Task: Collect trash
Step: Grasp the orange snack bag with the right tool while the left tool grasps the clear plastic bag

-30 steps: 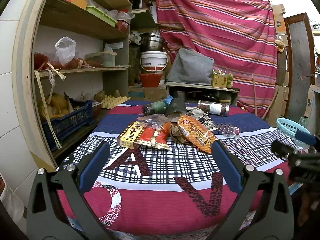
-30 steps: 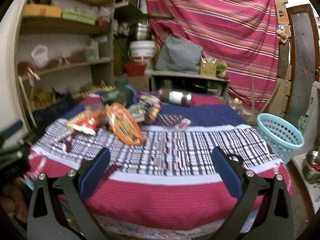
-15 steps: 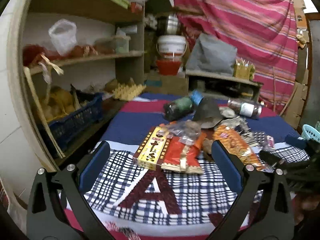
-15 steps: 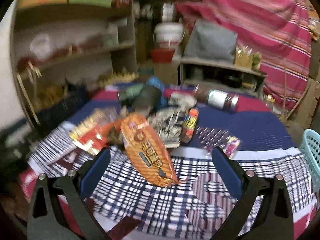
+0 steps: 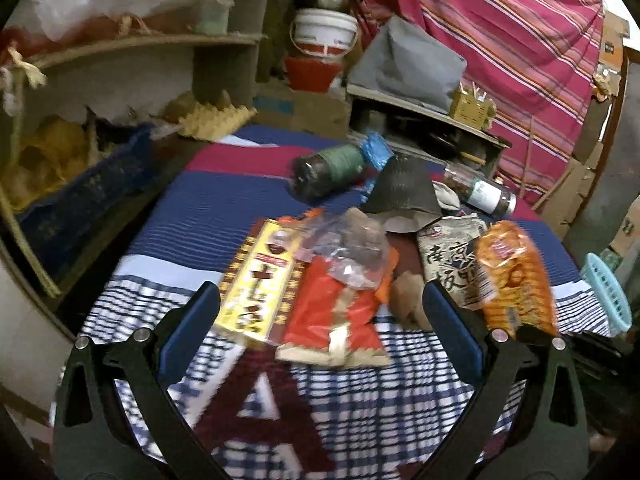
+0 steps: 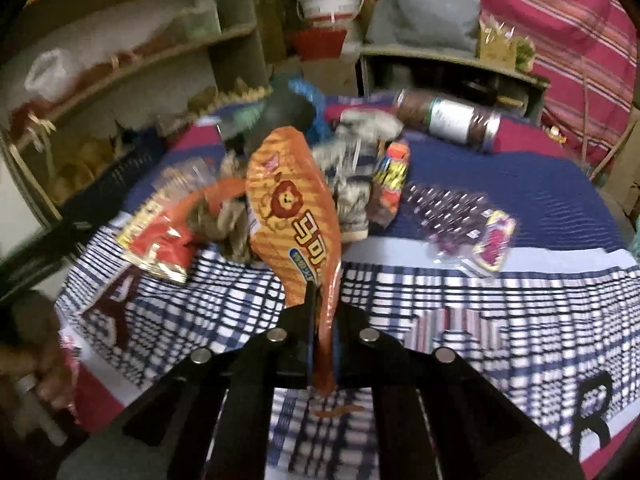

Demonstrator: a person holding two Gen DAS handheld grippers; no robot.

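Observation:
A heap of trash lies on the patterned blanket (image 5: pixel 360 392). My right gripper (image 6: pixel 323 320) is shut on the near end of an orange lion snack bag (image 6: pixel 292 208), which stands tilted up over the heap; the bag also shows in the left wrist view (image 5: pixel 512 276). My left gripper (image 5: pixel 320 320) is open and empty, its fingers either side of a red wrapper (image 5: pixel 336 320) and a yellow packet (image 5: pixel 260 284). Behind lie a clear plastic bag (image 5: pixel 352 248), a green-labelled bottle (image 5: pixel 328 168), a black cone-shaped piece (image 5: pixel 404 192) and a brown jar (image 6: pixel 448 120).
A light blue basket (image 5: pixel 608 300) stands off the blanket's right edge. Shelves (image 5: pixel 132 44) with a blue crate (image 5: pixel 80 196) run along the left. A purple blister pack (image 6: pixel 460 224) lies right of the heap. A low table with a grey bag (image 5: pixel 408 64) stands behind.
Both grippers moved forward to the heap. My right gripper went from open to shut on the orange snack bag and tilted it up. My left gripper stayed open.

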